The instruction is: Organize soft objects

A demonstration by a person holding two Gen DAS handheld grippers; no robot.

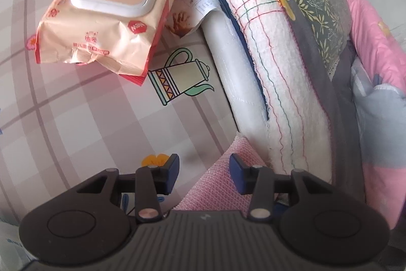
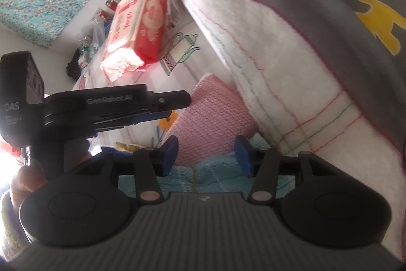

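The left gripper [image 1: 204, 168] points steeply down at a bed sheet [image 1: 83, 118] printed with checks and a teapot. Its two blue pads stand apart with a clear gap between them. A corner of a pink knitted cloth [image 1: 220, 184] lies in that gap, beside the right-hand pad [image 1: 236, 166], but neither pad presses on it — whether that pad grazes the cloth cannot be told. The left-hand pad [image 1: 173, 165] hangs over bare sheet.

The right gripper [image 2: 206, 151] also has its pads apart, a little wider. Between them lie the near edge of the pink knitted cloth [image 2: 213, 118] and, closer to the camera, a light blue cloth [image 2: 203, 177]. Nothing is clamped; the pads sit just above or against the blue cloth, and which of the two cannot be told. In the right wrist view the left gripper [image 2: 177, 106] reaches in from the left, seen side-on, with its tip at the pink cloth's edge.

To the right of both grippers rises a stack of folded bedding: a white fleecy blanket [image 1: 276, 73] with red and green stitched lines, topped by a grey quilt [image 1: 312, 4] with yellow shapes. Farther off on the sheet a pack of wet wipes [image 1: 111, 6] rests tilted.
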